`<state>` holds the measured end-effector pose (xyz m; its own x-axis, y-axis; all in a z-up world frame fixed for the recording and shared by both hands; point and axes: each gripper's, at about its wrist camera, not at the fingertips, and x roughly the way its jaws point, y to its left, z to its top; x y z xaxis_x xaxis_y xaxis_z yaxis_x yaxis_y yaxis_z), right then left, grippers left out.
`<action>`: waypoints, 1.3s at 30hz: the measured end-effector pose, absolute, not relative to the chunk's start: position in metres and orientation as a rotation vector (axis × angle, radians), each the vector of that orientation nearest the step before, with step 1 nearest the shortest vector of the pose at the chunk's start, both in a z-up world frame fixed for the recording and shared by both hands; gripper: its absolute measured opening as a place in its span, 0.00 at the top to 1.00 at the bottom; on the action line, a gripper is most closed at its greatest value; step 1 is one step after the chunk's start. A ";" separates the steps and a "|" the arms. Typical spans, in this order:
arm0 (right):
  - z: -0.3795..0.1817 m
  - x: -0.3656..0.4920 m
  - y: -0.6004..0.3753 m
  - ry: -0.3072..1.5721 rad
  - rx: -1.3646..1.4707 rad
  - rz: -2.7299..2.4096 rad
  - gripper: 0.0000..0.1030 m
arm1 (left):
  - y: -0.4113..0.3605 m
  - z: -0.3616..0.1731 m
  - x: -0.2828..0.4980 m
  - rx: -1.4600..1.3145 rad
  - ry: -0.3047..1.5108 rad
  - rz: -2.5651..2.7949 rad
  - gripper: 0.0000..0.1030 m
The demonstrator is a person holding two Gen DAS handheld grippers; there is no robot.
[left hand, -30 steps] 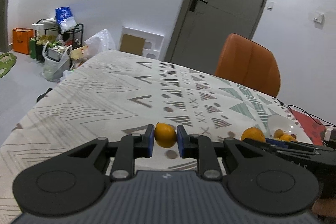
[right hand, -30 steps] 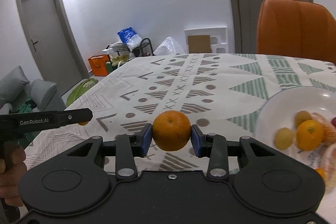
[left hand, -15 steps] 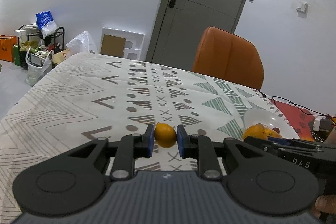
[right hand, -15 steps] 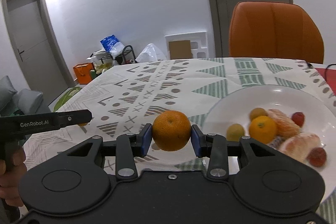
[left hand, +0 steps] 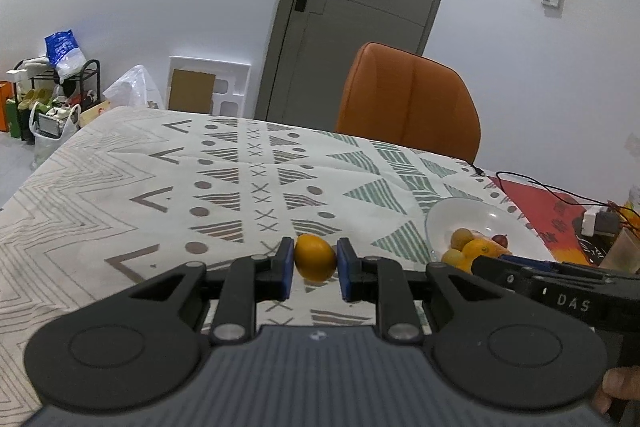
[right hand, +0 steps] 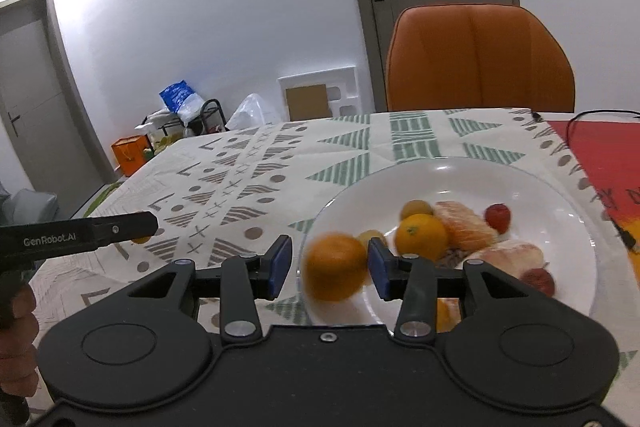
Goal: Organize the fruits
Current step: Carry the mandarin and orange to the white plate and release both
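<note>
the left gripper held a small yellow-orange fruit pinched between its jaws, above the patterned tablecloth. the right gripper had its jaws opening, and the blurred orange between them sat clear of the left pad, over the near-left rim of the white plate of fruit by the table's right edge.

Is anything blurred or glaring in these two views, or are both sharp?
Right wrist view: the orange between the opening right claw is smeared by motion, with a gap at the left pad; the plate rim shows small glints. Left wrist view: sharp, the small fruit crisp in the left claw. Both bend straight lines, fisheye.
</note>
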<state>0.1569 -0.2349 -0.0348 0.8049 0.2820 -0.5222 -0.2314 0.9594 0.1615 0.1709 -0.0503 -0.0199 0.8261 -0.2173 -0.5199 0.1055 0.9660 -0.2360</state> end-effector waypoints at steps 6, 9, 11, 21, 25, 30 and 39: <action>-0.034 0.151 -0.250 0.566 0.107 0.255 0.58 | -0.067 -0.019 0.173 -0.185 0.573 -0.198 0.80; -0.035 0.148 -0.257 0.566 0.114 0.245 0.58 | -0.074 -0.020 0.173 -0.177 0.577 -0.211 0.80; -0.035 0.146 -0.262 0.564 0.120 0.238 0.58 | -0.079 -0.020 0.173 -0.172 0.578 -0.218 0.80; -0.037 0.136 -0.286 0.552 0.149 0.206 0.58 | -0.104 -0.019 0.173 -0.143 0.580 -0.254 0.80; -0.037 0.130 -0.294 0.551 0.160 0.193 0.58 | -0.116 -0.019 0.174 -0.132 0.581 -0.272 0.80; -0.039 0.125 -0.306 0.548 0.174 0.172 0.58 | -0.129 -0.019 0.177 -0.120 0.583 -0.295 0.80; -0.043 0.116 -0.328 0.537 0.204 0.130 0.44 | -0.154 -0.020 0.180 -0.087 0.591 -0.332 0.79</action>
